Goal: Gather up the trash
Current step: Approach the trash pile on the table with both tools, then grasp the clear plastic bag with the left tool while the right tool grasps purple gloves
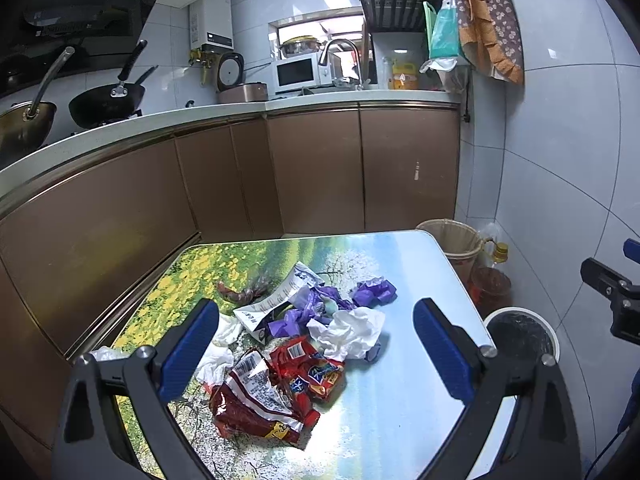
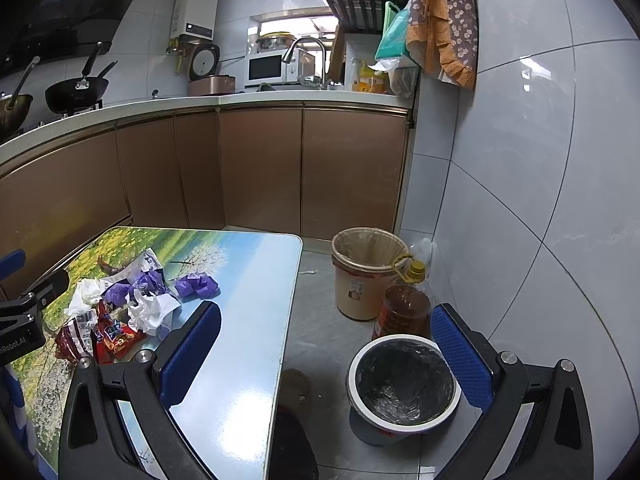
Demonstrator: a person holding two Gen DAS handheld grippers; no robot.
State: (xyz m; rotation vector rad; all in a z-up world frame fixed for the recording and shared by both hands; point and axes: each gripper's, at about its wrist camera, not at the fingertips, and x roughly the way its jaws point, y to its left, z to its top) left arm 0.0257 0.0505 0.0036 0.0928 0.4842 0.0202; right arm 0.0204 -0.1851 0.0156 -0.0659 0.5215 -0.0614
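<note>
Hovering my left gripper (image 1: 316, 350) over the trash pile (image 1: 304, 332) on the table (image 1: 400, 360), fingers spread wide, nothing held — my right gripper (image 2: 326, 354) equally splayed and bare above the black-lined bin (image 2: 404, 384) on the floor.

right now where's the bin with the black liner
The black-lined bin stands on the floor right of the table, just in front of the oil bottle, and shows between the right claw's fingers in the right wrist view.
</note>
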